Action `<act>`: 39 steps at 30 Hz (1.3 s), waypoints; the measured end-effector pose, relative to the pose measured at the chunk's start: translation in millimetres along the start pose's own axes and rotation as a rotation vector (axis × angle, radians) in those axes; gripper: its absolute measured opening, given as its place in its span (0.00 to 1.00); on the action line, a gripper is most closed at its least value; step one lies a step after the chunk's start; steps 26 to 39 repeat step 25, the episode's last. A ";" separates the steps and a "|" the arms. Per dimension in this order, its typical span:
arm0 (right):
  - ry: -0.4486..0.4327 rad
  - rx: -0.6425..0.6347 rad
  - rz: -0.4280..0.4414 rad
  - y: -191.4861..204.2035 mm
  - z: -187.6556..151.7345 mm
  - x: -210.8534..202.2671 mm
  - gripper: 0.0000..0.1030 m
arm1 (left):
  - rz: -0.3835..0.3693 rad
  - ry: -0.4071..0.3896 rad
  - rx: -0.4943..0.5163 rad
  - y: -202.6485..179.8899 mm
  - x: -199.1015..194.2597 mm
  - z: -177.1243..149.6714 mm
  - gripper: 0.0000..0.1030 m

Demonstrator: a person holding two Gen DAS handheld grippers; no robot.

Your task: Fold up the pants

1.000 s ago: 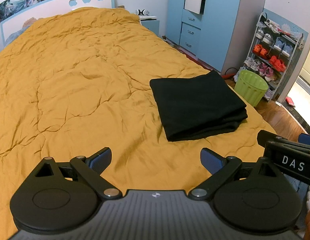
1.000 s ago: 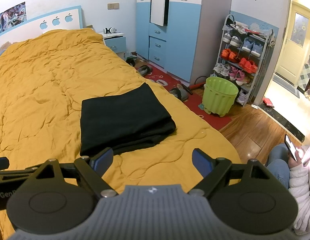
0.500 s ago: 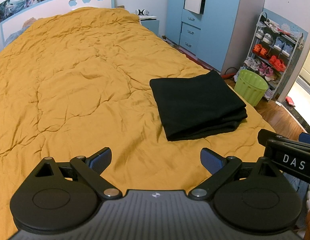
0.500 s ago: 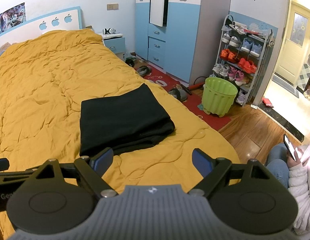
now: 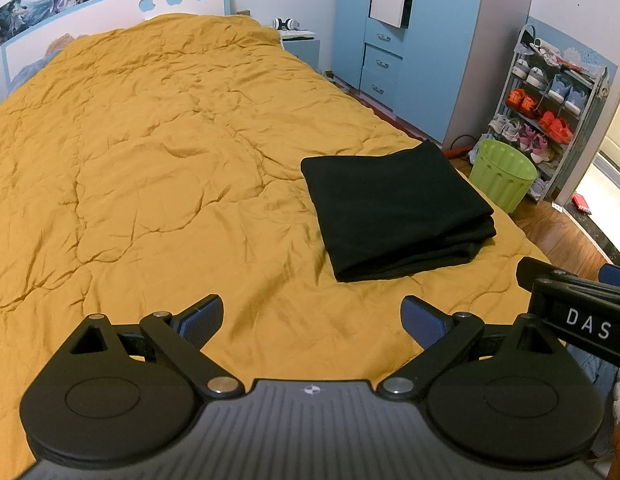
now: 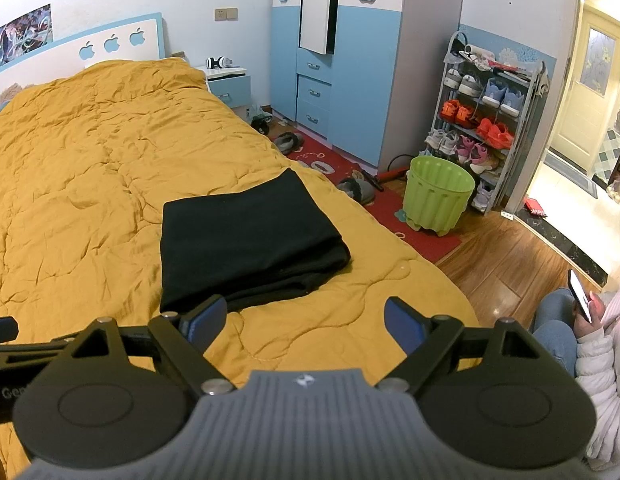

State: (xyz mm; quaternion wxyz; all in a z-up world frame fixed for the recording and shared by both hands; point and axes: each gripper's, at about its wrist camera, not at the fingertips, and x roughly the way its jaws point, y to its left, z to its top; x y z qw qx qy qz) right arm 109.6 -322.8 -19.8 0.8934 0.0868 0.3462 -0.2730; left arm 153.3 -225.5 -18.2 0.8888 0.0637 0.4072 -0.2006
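Evidently nothing has shifted over the last second: the black pants [image 5: 393,208] lie as a squared, layered stack near the foot-end corner of the yellow bed [image 5: 150,160], toward its side facing the green bin [image 6: 437,196]. The left gripper [image 5: 311,316] and right gripper [image 6: 306,320] remain wide apart, empty, just short of the stack; folding looks finished.

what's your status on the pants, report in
Left gripper and right gripper: jaws open, empty. Black pants folded on the yellow quilt. Nothing in the way.
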 end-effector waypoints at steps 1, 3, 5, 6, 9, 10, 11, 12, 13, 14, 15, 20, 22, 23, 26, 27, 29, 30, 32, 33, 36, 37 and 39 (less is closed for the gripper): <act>-0.001 0.000 0.000 -0.1 0.0 -0.1 0.80 | 0.000 -0.001 0.000 0.1 -0.3 -0.2 1.00; -0.003 -0.001 -0.004 0.7 0.1 -2.8 0.80 | 0.001 -0.002 0.000 1.3 0.1 -1.1 1.00; -0.003 -0.001 -0.004 0.8 0.5 -3.5 0.80 | 0.000 -0.001 -0.001 1.3 0.1 -1.0 1.00; -0.004 -0.001 -0.004 0.7 0.5 -3.5 0.80 | 0.000 -0.001 -0.001 1.2 -0.1 -1.1 1.00; -0.003 -0.001 -0.005 0.8 0.5 -3.4 0.80 | 0.001 -0.001 0.000 1.2 -0.1 -1.0 1.00; -0.003 -0.001 -0.004 0.9 0.5 -3.3 0.80 | 0.001 -0.001 0.000 1.2 -0.1 -1.0 1.00; -0.003 -0.001 -0.004 0.9 0.5 -3.2 0.80 | 0.001 -0.001 0.000 1.1 -0.1 -1.0 1.00; -0.003 -0.001 -0.005 0.2 0.8 -3.6 0.80 | 0.001 -0.001 0.000 1.2 -0.2 -1.0 1.00; -0.004 -0.002 -0.005 0.8 0.5 -3.2 0.80 | 0.000 -0.001 -0.001 1.1 -0.2 -0.9 1.00; -0.003 -0.001 -0.005 0.8 0.5 -3.1 0.80 | 0.001 -0.001 -0.001 1.1 -0.2 -0.9 1.00; -0.003 -0.001 -0.005 0.7 0.5 -3.1 0.80 | 0.000 -0.001 -0.001 1.1 -0.3 -0.9 1.00; -0.003 -0.002 -0.005 0.3 0.7 -3.0 0.80 | 0.000 0.002 -0.002 1.5 0.1 -1.3 1.00; -0.003 -0.001 -0.004 0.4 0.6 -3.0 0.80 | 0.002 -0.006 0.002 1.9 -0.6 -2.5 1.00; -0.003 -0.001 -0.004 0.9 0.6 -2.8 0.80 | 0.004 -0.011 0.008 1.8 -0.8 -2.7 1.00; -0.003 -0.003 -0.007 0.8 0.6 -3.0 0.80 | 0.004 -0.007 0.011 2.1 0.1 -3.3 1.00; -0.003 -0.003 -0.007 0.8 0.6 -3.0 0.80 | 0.004 -0.007 0.011 2.1 0.1 -3.3 1.00; -0.003 -0.003 -0.007 0.8 0.6 -3.0 0.80 | 0.004 -0.007 0.011 2.1 0.1 -3.3 1.00; -0.003 -0.003 -0.007 0.8 0.6 -3.0 0.80 | 0.004 -0.007 0.011 2.1 0.1 -3.3 1.00; -0.003 -0.003 -0.007 0.8 0.6 -3.0 0.80 | 0.004 -0.007 0.011 2.1 0.1 -3.3 1.00; -0.003 -0.003 -0.007 0.8 0.6 -3.0 0.80 | 0.004 -0.007 0.011 2.1 0.1 -3.3 1.00; -0.003 -0.003 -0.007 0.8 0.6 -3.0 0.80 | 0.004 -0.007 0.011 2.1 0.1 -3.3 1.00; -0.003 -0.003 -0.007 0.8 0.6 -3.0 0.80 | 0.004 -0.007 0.011 2.1 0.1 -3.3 1.00; -0.003 -0.003 -0.007 0.8 0.6 -3.0 0.80 | 0.004 -0.007 0.011 2.1 0.1 -3.3 1.00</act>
